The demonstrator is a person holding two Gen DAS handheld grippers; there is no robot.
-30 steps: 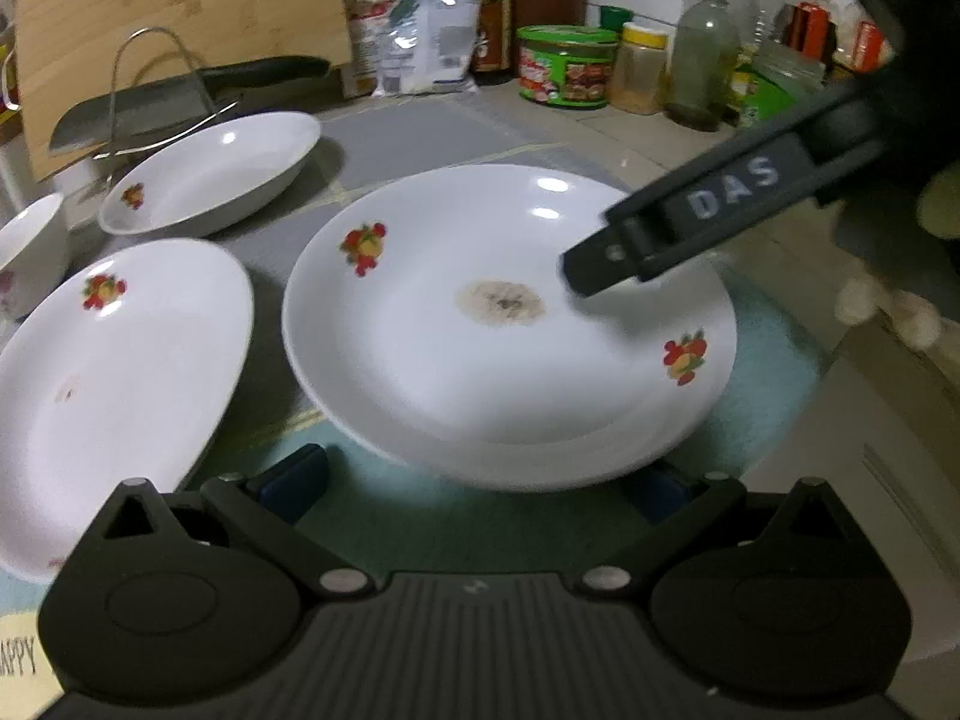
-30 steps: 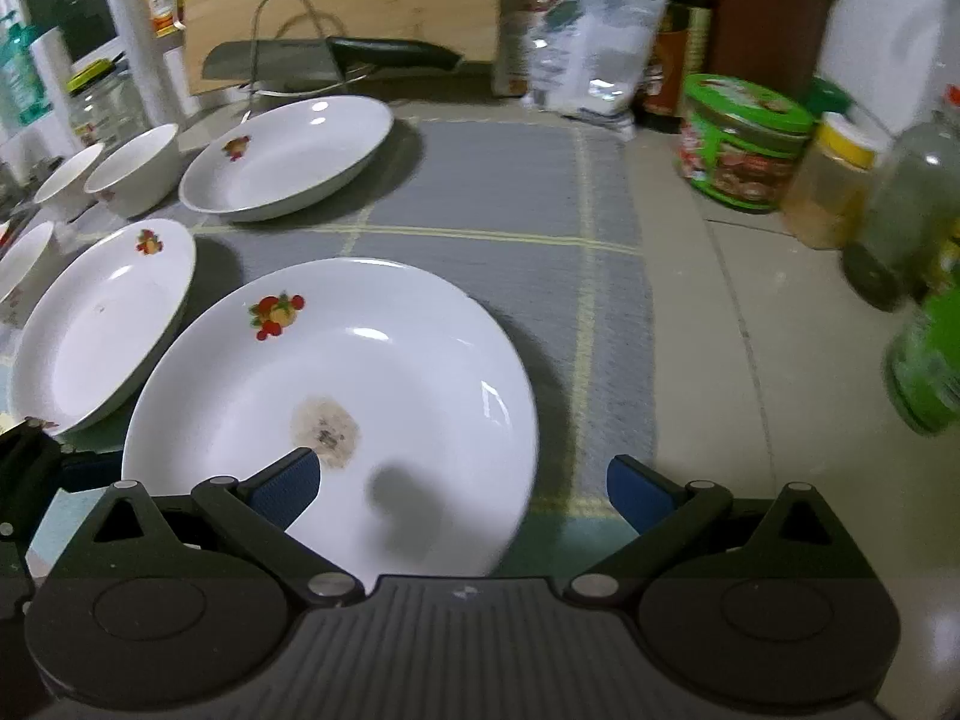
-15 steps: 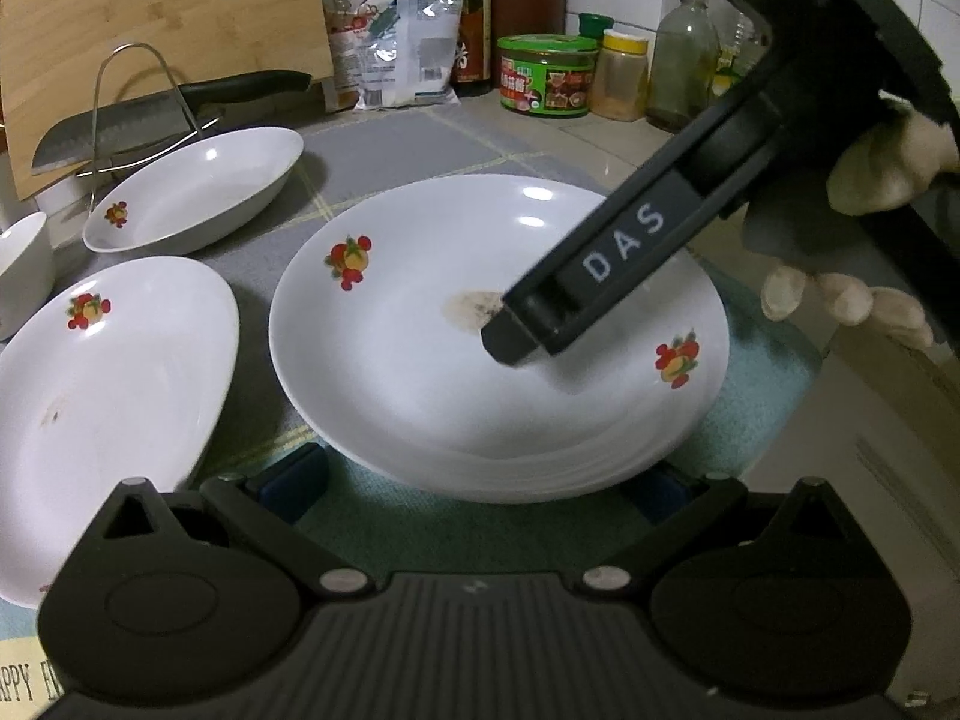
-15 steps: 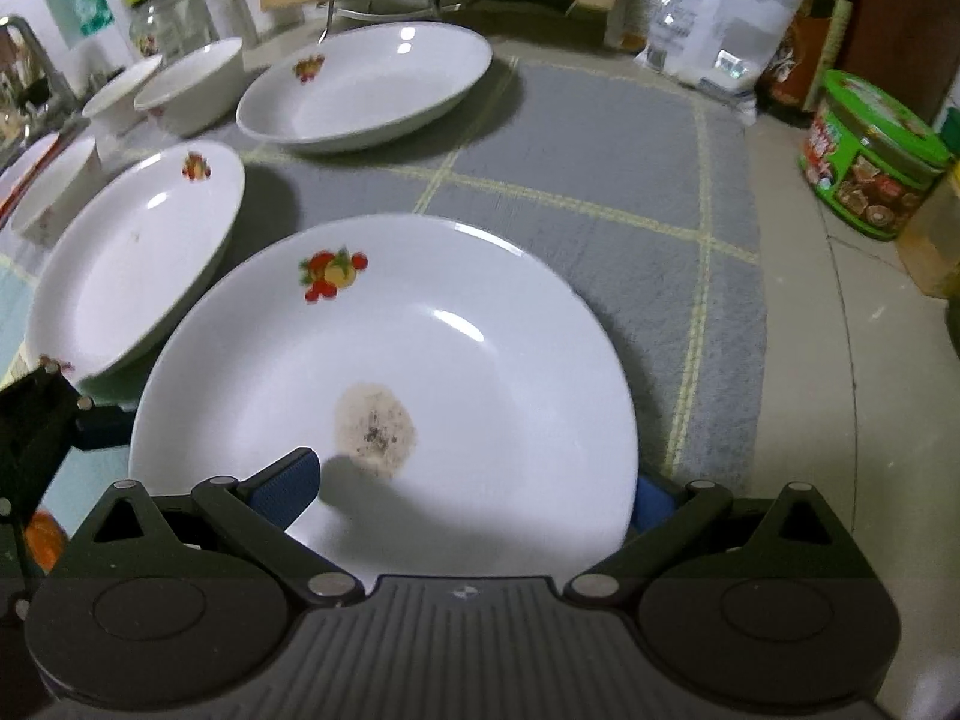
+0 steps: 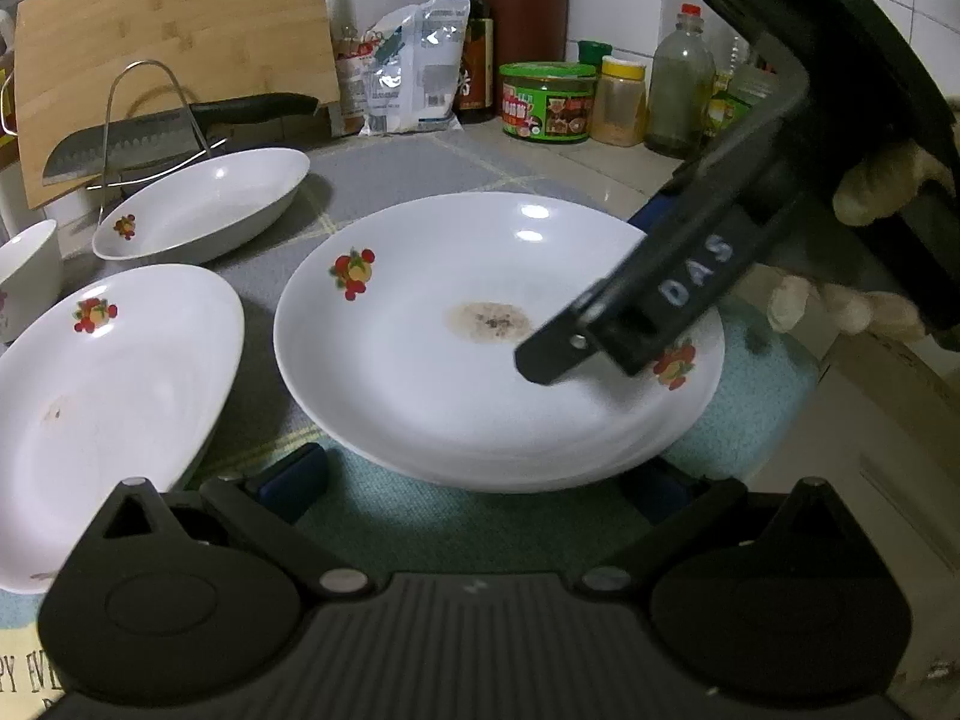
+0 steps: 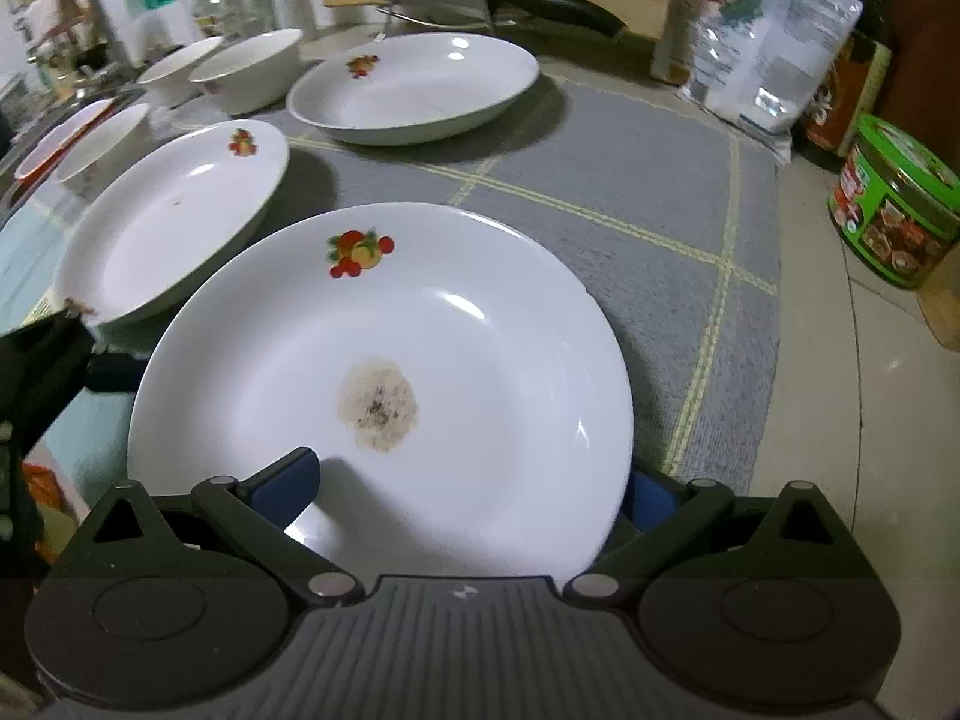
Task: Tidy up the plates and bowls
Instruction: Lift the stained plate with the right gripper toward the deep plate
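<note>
On the side of my right gripper (image 5: 600, 336) I read the white letters "DAS" — at the lower left edge of the left view a card (image 5: 18, 681) shows "PY EVE", the rest cut off. The right gripper reaches down at a slant over the stained plate (image 6: 384, 384); one finger (image 6: 288, 480) lies on its near rim, the other is under it, but a firm grip I cannot tell. The left gripper (image 5: 474, 489) stays wide open beside the plate's near edge, holding nothing. The plate sits on the desk (image 6: 840, 360), on a teal mat (image 5: 456, 522).

White, fruit-printed plate (image 6: 480, 360)
</note>
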